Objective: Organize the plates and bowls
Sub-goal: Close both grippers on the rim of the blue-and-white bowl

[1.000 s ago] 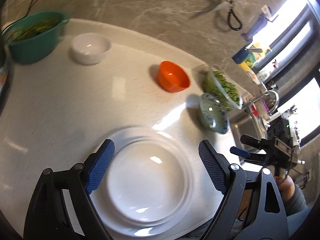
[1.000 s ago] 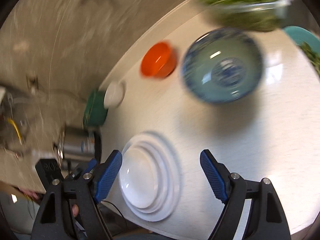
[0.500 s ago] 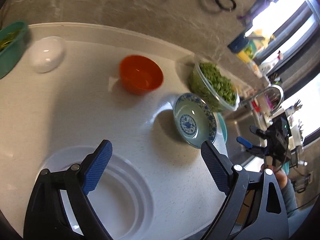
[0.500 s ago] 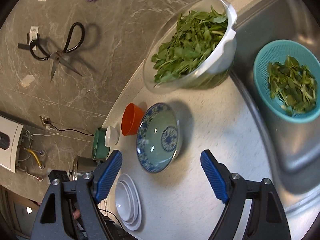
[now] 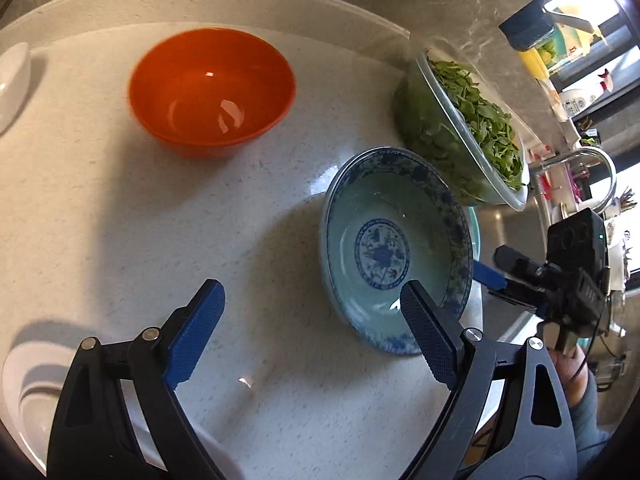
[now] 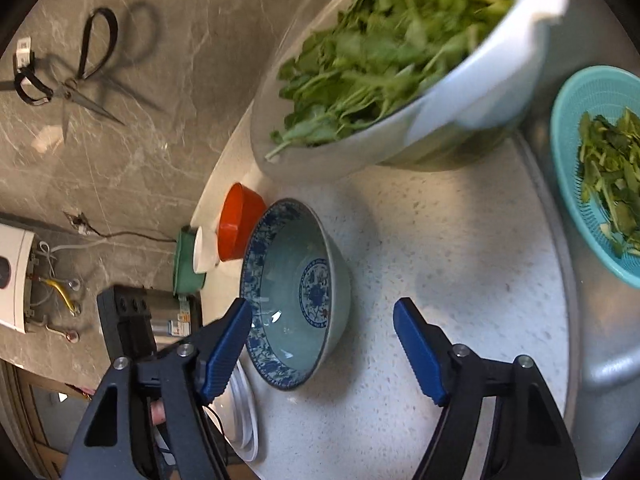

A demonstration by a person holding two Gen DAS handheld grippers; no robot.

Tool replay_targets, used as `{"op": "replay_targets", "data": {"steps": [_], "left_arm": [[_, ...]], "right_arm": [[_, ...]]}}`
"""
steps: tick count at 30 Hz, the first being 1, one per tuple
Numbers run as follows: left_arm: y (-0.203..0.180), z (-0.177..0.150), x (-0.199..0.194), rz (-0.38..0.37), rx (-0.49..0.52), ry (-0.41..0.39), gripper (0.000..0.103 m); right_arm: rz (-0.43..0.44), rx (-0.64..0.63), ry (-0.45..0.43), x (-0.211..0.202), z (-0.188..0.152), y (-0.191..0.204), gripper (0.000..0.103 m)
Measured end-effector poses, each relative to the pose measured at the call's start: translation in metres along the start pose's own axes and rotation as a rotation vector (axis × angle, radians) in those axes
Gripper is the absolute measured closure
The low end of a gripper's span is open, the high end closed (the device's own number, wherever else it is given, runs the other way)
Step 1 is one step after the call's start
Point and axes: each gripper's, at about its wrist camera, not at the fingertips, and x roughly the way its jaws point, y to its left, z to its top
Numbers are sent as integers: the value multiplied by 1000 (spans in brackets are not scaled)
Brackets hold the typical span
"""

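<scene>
- The blue-and-white patterned bowl [image 5: 394, 248] sits upright on the speckled white surface [image 5: 120, 220], between the orange bowl [image 5: 212, 88] and the sink's edge.
- The left gripper [image 5: 312, 332] hovers above the surface with its jaws spread wide; nothing is between them, and its right pad overlaps the patterned bowl's near rim in the left wrist view.
- The right gripper [image 6: 322, 346] has its jaws apart and closing; the patterned bowl [image 6: 296, 292] lies between them, nearer the left pad, and no pad presses on it.
- A clear bowl of leafy greens [image 5: 468, 128] stands just behind the patterned bowl, by the wall.
- A stack of white plates [image 5: 28, 396] lies at the surface's near left corner, partly hidden by the left gripper.
- A small white bowl [image 6: 205, 250] and a green bowl [image 6: 182, 264] line up beyond the orange one.
- A teal colander [image 6: 592, 152] with greens sits in the sink.
- Scissors [image 6: 76, 80] hang on the marbled wall.
</scene>
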Motion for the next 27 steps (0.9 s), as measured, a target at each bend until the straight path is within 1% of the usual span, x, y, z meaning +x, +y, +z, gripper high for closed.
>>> {"op": "replay_targets", "data": {"steps": [2, 4, 8, 10, 12, 13, 14, 15, 17, 19, 20, 22, 23, 25, 26, 27], "left_arm": [[-4, 6, 7, 6, 16, 5, 14], [-7, 13, 15, -11, 21, 16, 14], [-10, 25, 31, -3, 22, 35, 14], [-10, 27, 37, -6, 21, 36, 16], [-10, 28, 39, -3, 22, 37, 29], [-10, 30, 42, -3, 20, 38, 33], [-10, 30, 44, -1, 20, 39, 41], [-10, 30, 45, 3, 21, 41, 49], [-9, 31, 49, 5, 22, 50, 57], [-9, 31, 55, 1, 20, 61, 59], [-10, 31, 58, -6, 16, 63, 59], [-10, 31, 60, -31, 10, 65, 66], [-11, 31, 61, -35, 11, 64, 73], [-13, 32, 63, -29, 19, 65, 76], [-14, 32, 64, -29, 21, 67, 84], [-15, 31, 65, -25, 24, 73, 88]], "right_arm": [[-10, 2, 19, 8, 3, -1, 28], [-8, 7, 22, 12, 6, -3, 29], [-25, 11, 34, 18, 12, -5, 29], [-29, 14, 40, 20, 13, -7, 30], [-32, 17, 42, 22, 13, -9, 32], [-30, 20, 42, 22, 13, -9, 34], [-29, 22, 44, 24, 12, -9, 36], [-32, 21, 44, 24, 12, -10, 41], [-39, 18, 50, 27, 13, -10, 48], [-44, 18, 58, 30, 13, -11, 61], [-44, 19, 63, 31, 13, -11, 64], [-47, 18, 68, 33, 13, -11, 72], [-51, 14, 66, 33, 13, -11, 73], [-51, 15, 65, 34, 13, -11, 82], [-51, 14, 66, 35, 14, -9, 83], [-53, 13, 65, 35, 14, -9, 85]]}}
